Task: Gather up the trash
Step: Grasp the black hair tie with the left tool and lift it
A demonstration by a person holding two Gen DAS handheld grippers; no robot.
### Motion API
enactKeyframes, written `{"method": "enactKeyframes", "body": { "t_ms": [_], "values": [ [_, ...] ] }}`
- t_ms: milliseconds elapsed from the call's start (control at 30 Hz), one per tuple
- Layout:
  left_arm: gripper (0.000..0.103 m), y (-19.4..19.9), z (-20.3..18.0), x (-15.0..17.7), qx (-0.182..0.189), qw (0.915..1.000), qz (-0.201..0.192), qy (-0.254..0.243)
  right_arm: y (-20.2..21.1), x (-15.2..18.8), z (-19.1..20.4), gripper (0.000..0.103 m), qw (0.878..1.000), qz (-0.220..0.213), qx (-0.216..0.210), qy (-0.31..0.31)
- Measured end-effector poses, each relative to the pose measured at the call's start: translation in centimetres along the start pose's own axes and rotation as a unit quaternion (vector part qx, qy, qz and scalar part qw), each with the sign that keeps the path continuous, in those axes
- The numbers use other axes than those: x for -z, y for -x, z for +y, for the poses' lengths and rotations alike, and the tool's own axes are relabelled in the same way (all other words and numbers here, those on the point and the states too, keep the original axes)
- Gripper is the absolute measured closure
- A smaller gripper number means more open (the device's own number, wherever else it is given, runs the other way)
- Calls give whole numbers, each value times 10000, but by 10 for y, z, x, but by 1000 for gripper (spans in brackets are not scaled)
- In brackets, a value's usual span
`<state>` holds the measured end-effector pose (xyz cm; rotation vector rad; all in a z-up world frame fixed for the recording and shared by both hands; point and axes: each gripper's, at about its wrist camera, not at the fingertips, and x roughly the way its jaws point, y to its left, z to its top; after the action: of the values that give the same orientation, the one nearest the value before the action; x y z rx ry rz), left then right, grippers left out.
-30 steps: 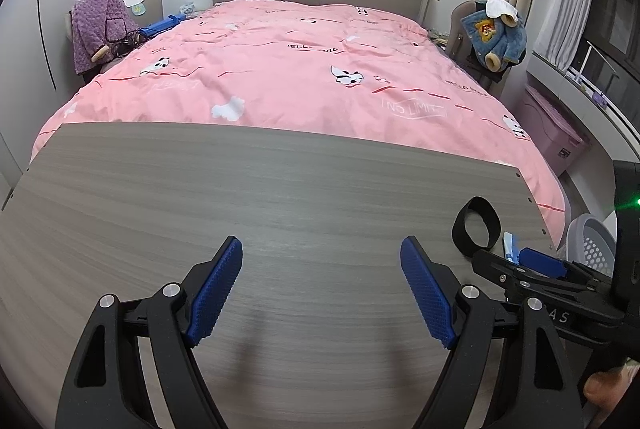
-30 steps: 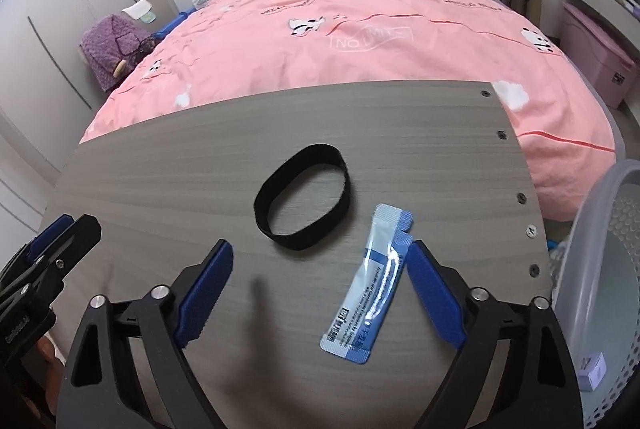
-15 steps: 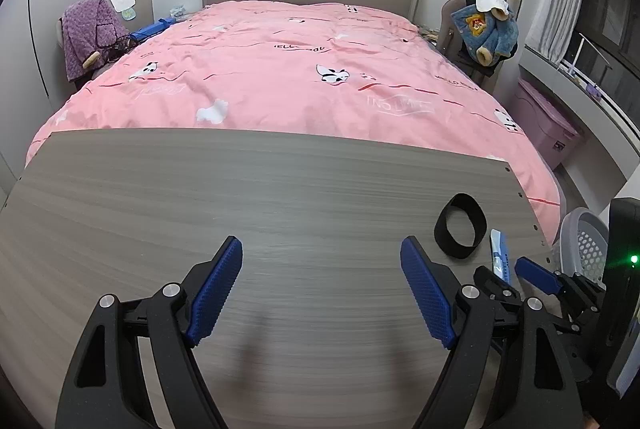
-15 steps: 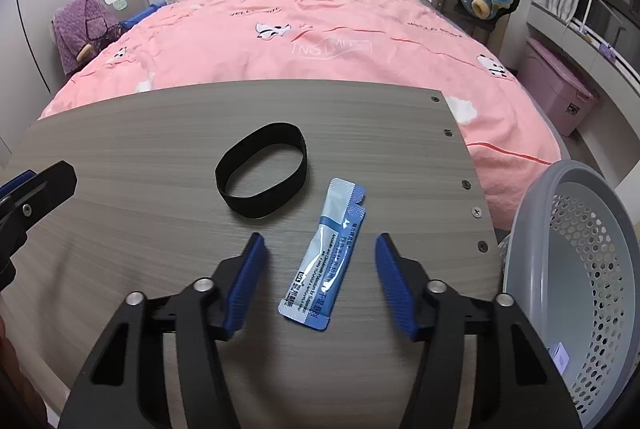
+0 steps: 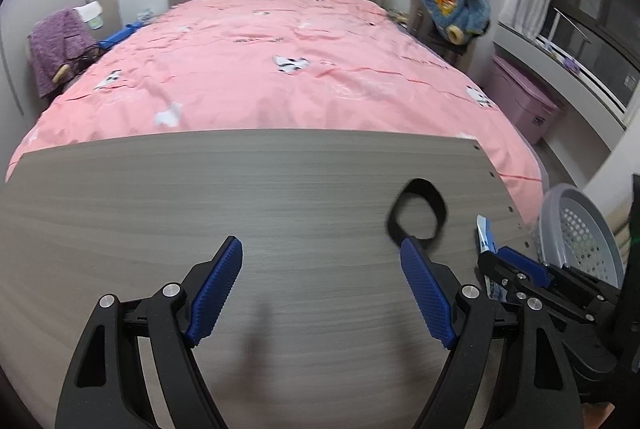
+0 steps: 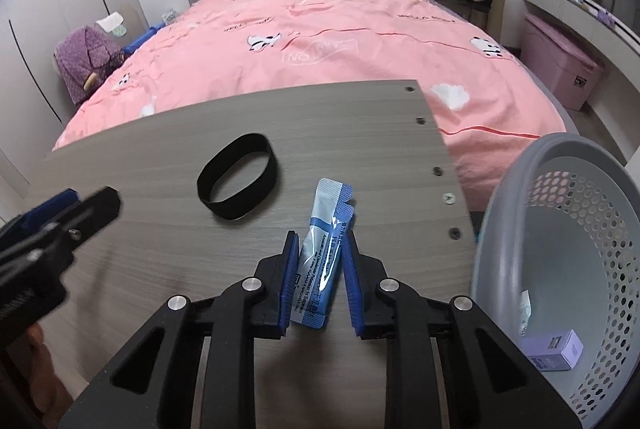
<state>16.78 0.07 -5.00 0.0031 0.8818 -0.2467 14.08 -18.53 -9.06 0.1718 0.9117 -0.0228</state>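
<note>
A blue sachet (image 6: 326,229) lies on the grey wooden table (image 6: 360,125) near its right edge. My right gripper (image 6: 321,241) is shut on it, both blue pads pressing its long sides; the sachet (image 5: 486,235) also pokes out ahead of the right gripper (image 5: 496,257) in the left wrist view. A black elastic band (image 6: 232,213) lies flat just left of the sachet. My left gripper (image 5: 320,243) stands open over bare table, its right finger tip close to the band (image 5: 420,185). The left gripper (image 6: 86,203) shows at the left edge of the right wrist view.
A grey perforated basket (image 6: 520,169) stands off the table's right edge, holding a lilac box (image 6: 554,351) and a small packet (image 6: 525,313). Behind the table is a bed with a pink cover (image 5: 280,77). A pink storage bin (image 6: 560,65) sits at far right.
The right gripper's jaws closed from wide apart onto the blue sachet. The left gripper shifted right, so the black band now lies near its right finger.
</note>
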Motion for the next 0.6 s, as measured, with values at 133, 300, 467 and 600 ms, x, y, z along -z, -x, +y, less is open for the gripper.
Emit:
{"method": "enactKeyframes", "body": {
  "t_ms": [133, 300, 467, 600],
  "values": [
    [25, -11, -15, -4, 134, 9997, 117, -165, 13, -2, -10, 81, 9999, -119, -18, -79],
    [25, -24, -32, -8, 251, 9990, 222, -304, 22, -2, -20, 81, 9997, -158, -81, -150],
    [25, -40, -49, -14, 255, 9980, 378, -439, 30, -3, -27, 81, 9995, -210, -122, -196],
    [25, -52, -56, -19, 246, 9977, 432, -462, 37, -2, -35, 81, 9992, -265, -152, -262]
  ]
}}
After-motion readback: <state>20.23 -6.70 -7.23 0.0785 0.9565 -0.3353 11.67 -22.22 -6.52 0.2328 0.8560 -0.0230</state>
